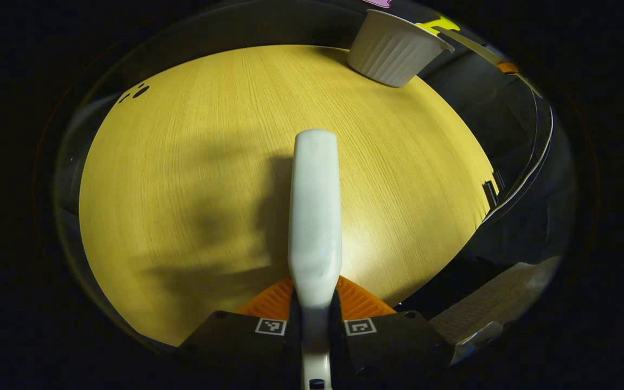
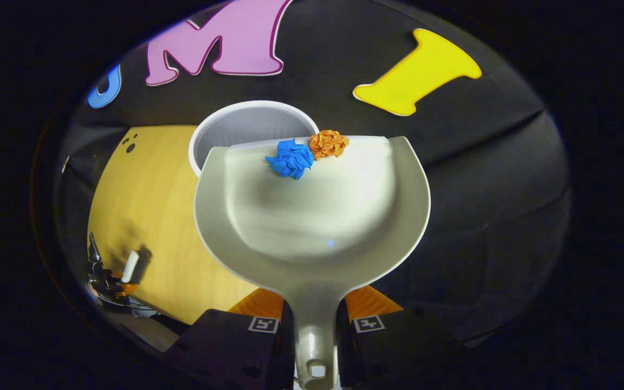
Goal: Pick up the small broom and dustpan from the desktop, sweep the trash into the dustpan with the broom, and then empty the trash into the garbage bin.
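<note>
My left gripper (image 1: 314, 304) is shut on the small white broom (image 1: 314, 211), which points forward over the wooden desktop (image 1: 182, 162). My right gripper (image 2: 314, 307) is shut on the handle of the pale dustpan (image 2: 312, 211), held above the desk's edge. The pan's front lip sits over the rim of the white garbage bin (image 2: 247, 127). A blue paper ball (image 2: 291, 158) and an orange paper ball (image 2: 329, 143) rest at that lip. In the right gripper view, the left gripper (image 2: 107, 279) with the broom (image 2: 130, 265) shows low at the left.
The ribbed white bin (image 1: 396, 49) stands at the desk's far corner in the left gripper view. Black cloth walls surround the desk (image 2: 144, 195). Small dark holes (image 1: 140, 91) mark the far left of the desktop.
</note>
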The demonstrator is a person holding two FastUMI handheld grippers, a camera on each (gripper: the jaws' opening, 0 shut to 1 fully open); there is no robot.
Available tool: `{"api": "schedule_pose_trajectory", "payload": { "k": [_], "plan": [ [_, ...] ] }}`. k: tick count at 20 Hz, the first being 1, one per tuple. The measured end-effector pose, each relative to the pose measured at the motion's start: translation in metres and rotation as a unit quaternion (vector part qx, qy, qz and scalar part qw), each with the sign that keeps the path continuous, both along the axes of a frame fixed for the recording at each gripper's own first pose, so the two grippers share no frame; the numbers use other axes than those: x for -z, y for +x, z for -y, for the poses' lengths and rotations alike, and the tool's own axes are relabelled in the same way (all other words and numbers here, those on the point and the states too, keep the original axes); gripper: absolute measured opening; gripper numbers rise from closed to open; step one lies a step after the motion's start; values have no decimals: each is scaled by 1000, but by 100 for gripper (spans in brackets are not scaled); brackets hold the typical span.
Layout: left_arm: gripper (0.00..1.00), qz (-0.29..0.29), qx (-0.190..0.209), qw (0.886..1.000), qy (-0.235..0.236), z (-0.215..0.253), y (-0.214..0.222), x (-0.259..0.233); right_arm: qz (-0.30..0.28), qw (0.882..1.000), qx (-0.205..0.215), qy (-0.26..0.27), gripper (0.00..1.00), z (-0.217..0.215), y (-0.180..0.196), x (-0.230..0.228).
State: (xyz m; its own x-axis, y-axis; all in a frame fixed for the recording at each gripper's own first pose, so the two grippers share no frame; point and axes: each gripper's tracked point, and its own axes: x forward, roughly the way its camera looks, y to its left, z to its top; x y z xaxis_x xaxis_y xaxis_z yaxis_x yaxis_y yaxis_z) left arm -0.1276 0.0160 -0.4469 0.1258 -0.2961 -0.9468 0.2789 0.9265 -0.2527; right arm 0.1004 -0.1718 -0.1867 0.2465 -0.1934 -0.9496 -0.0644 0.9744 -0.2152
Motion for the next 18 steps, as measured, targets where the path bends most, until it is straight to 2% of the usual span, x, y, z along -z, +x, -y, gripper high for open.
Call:
{"api": "schedule_pose_trajectory", "payload": {
  "k": [5, 9, 11, 12, 13, 14, 17, 18],
  "plan": [
    [25, -2, -5, 1000, 1, -5, 0, 3, -48, 997, -34, -50, 35, 10, 27, 1],
    [25, -2, -10, 1000, 0, -5, -1, 4, -98, 991, -59, -66, 35, 11, 25, -2],
    [25, 0, -6, 1000, 1, -6, 0, 5, -101, 990, -64, -69, 35, 10, 24, -1],
    [25, -1, -6, 1000, 1, -6, 0, 5, -99, 990, -64, -70, 30, 10, 24, -1],
    [25, -2, -6, 1000, 1, -7, 0, 5, -98, 991, -63, -69, 35, 10, 24, -3],
    [25, -1, -4, 1000, 1, -6, 0, 6, -96, 991, -62, -67, 30, 9, 24, -3],
    [25, 1, 0, 1000, 1, -6, 0, 6, -88, 992, -56, -65, 40, 11, 25, -3],
    [25, 2, 0, 1000, 2, -5, 1, 7, -85, 993, -54, -65, 35, 12, 25, -4]
  ]
}}
